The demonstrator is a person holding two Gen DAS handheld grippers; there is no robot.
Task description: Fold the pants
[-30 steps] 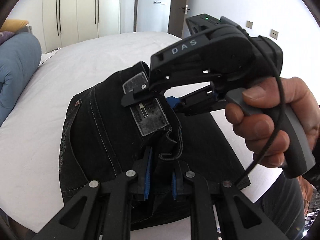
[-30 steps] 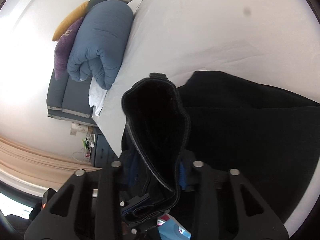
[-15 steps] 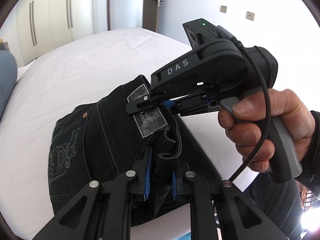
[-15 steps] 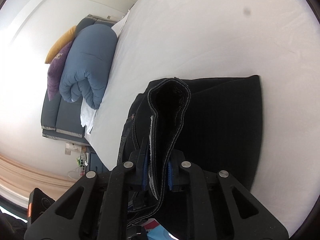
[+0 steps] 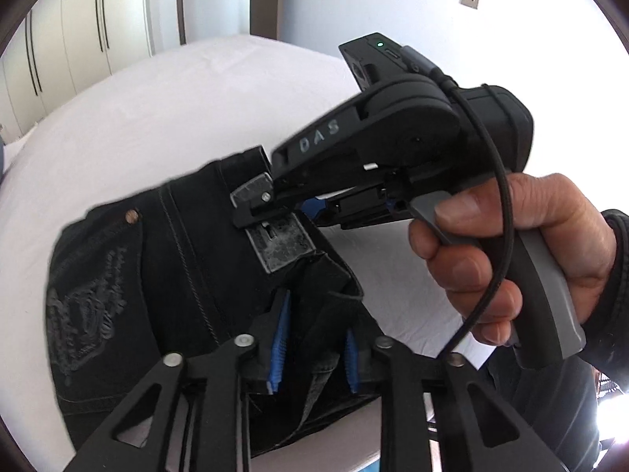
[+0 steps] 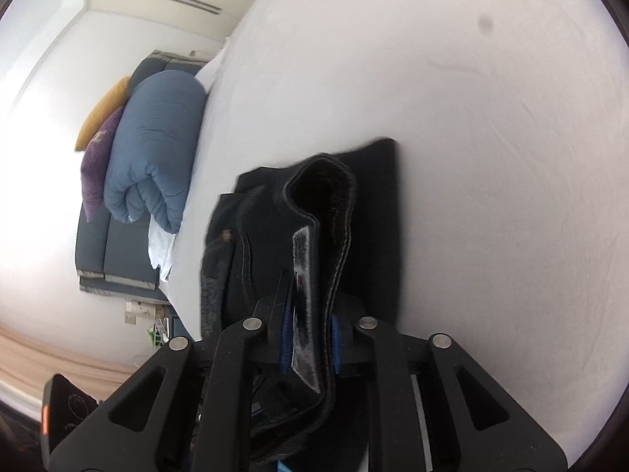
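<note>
Black denim pants [image 5: 165,275] lie folded on the white bed [image 5: 196,110], back pocket embroidery and grey waistband patch showing. My left gripper [image 5: 314,346] is shut on a bunched fold of the waistband near the front edge. My right gripper [image 5: 259,212] shows in the left wrist view, held by a hand, its fingers clamped on the waistband at the patch. In the right wrist view my right gripper [image 6: 308,334] is shut on the upright waistband fold of the pants [image 6: 326,204], the patch edge between the pads.
A rolled blue duvet [image 6: 153,149] with purple and yellow pillows lies at the bed's head. White wardrobes [image 5: 98,31] and a door stand beyond the bed. The person's hand [image 5: 511,259] and cable are at the right, by the bed's edge.
Both grippers have carried the waistband further across the bed; the pants now look shorter and more compactly folded. The grips are unchanged.
</note>
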